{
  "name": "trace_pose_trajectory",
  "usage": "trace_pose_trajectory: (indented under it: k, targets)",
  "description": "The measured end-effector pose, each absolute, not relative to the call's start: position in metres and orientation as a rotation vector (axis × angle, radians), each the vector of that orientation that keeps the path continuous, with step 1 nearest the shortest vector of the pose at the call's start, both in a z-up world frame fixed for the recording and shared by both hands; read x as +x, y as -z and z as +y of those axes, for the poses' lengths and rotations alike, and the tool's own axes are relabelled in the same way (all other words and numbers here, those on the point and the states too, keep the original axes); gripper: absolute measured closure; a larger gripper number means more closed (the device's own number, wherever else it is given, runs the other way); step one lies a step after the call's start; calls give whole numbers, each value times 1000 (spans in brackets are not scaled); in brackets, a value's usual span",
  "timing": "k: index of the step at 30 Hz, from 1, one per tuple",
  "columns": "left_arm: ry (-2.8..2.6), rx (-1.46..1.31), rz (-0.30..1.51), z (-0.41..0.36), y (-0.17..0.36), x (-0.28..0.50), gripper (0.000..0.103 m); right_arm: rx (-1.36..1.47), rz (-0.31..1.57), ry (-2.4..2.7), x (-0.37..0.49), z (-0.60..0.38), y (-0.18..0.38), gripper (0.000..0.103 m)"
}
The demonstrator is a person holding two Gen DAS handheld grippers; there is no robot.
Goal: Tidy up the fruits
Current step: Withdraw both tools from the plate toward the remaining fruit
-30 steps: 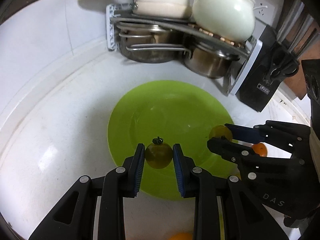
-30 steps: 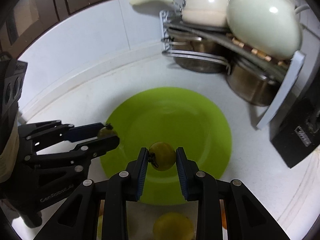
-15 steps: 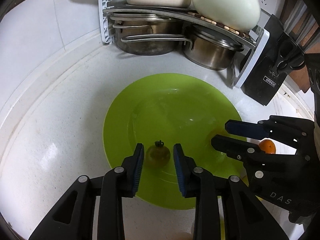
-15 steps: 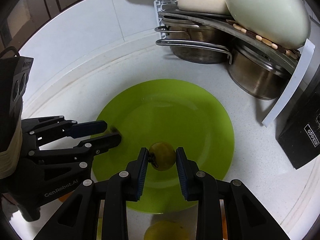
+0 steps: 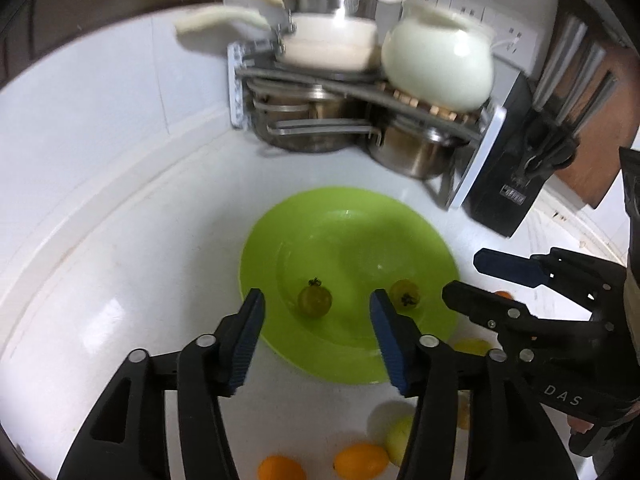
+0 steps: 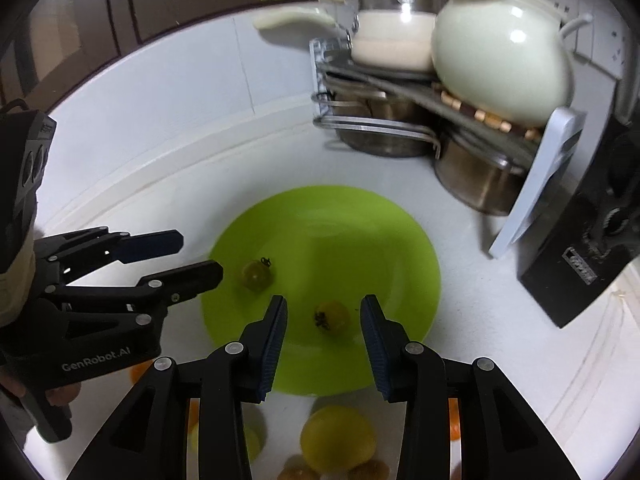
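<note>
Fruits on green plate point(image 5: 352, 364), both grippers just opened, nothing clamped.

Two small yellow-green tomatoes lying on the plate, apart from each other: stemmed tomato point(image 5: 315, 299) ahead of the left gripper point(image 5: 316, 308), between its blue pads but touching neither; second tomato point(image 6: 331, 315) ahead of the right gripper point(image 6: 324, 316), also free between the spread jaws. Jaws of both have just been opening, pads well clear of the fruit. Left gripper seen from the right wrist view at the left edge of the plate, right gripper at the right edge in the left wrist view. More fruit on the white counter point(image 5: 100, 280) below the grippers, near the front plate rim: orange fruits point(image 5: 360, 460), a pale yellow one point(image 6: 338, 440). Pot rack point(image 5: 360, 92) far beyond the plate.
</note>
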State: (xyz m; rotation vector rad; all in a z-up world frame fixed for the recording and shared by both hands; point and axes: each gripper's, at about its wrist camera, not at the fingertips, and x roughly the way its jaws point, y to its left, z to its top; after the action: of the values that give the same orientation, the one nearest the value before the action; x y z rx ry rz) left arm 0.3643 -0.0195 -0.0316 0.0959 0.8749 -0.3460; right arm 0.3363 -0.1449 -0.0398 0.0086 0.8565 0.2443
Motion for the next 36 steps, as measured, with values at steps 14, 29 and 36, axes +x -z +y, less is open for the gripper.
trace_pose_trajectory:
  k: [14, 29, 36]
  targets:
    - [285, 125, 722, 13, -13, 286, 39, 4, 685, -231, 265, -127, -6, 52]
    - [198, 137, 656, 55, -7, 218, 36, -3, 633, -91, 200, -118, -3, 49]
    - [180, 160, 651, 61, 3, 201, 36, -7, 620, -32, 180, -116, 1, 49]
